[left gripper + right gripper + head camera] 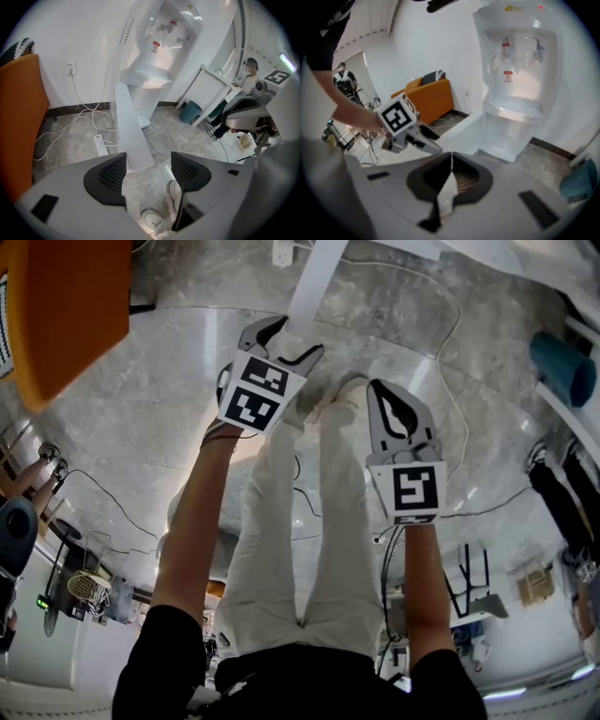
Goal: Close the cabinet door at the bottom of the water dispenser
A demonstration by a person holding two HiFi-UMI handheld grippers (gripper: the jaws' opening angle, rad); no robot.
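The left gripper (147, 171) has its jaws wide apart, and the edge of the open white cabinet door (132, 133) stands just ahead of the gap, below the water dispenser (161, 42). The right gripper (451, 161), alongside, has its jaws pressed together on nothing.

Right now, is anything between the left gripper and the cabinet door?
Nothing visible. The open left gripper is right at the door, whose free edge lies just ahead of its parted jaws.
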